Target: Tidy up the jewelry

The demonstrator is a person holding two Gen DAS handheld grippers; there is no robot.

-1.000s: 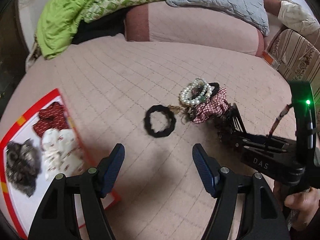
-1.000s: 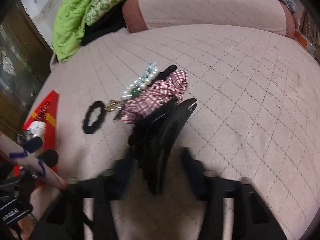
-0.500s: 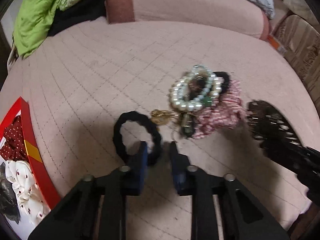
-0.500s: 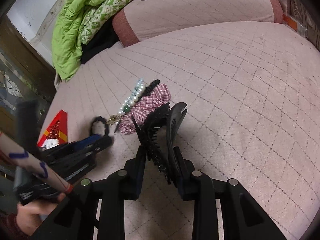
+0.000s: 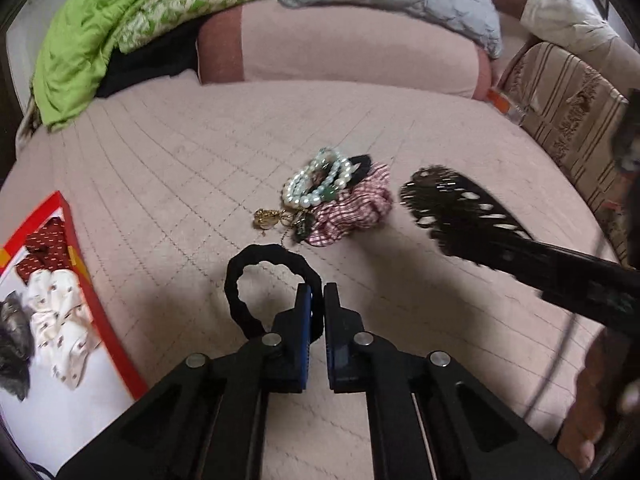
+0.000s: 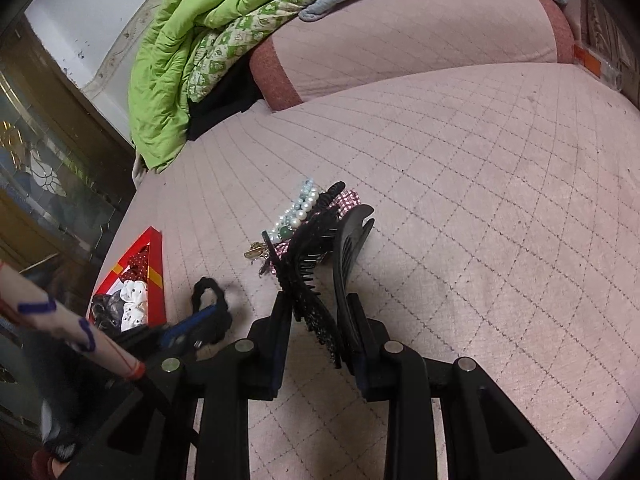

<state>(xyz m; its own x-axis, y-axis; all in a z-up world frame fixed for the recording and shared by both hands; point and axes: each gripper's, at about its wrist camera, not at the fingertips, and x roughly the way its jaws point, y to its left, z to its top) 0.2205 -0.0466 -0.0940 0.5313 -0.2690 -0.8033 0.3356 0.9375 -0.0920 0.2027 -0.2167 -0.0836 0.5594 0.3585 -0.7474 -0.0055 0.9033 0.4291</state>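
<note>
The left gripper point(image 5: 316, 312) has its fingers point(image 5: 303, 320) clenched on the near-right arc of the black hair tie point(image 5: 256, 276), which hangs or rests just above the quilted bed point(image 5: 160, 168). The right gripper point(image 6: 316, 344) grips the black claw clip point(image 6: 320, 264) between its fingers, the clip's teeth pointing toward 12 o'clock. The remaining pile sits at 12 to 1 o'clock from the left gripper: pearl bracelets point(image 5: 316, 188), a gold trinket point(image 5: 266, 218) and a plaid scrunchie point(image 5: 352, 212). The red-rimmed box point(image 5: 100, 320), already holding scrunchies, lies at 9 o'clock. Both pickups appear complete; the step in hand is likely the carry. Next, each held piece probably needs swinging toward the box and letting go over its white floor.
</note>
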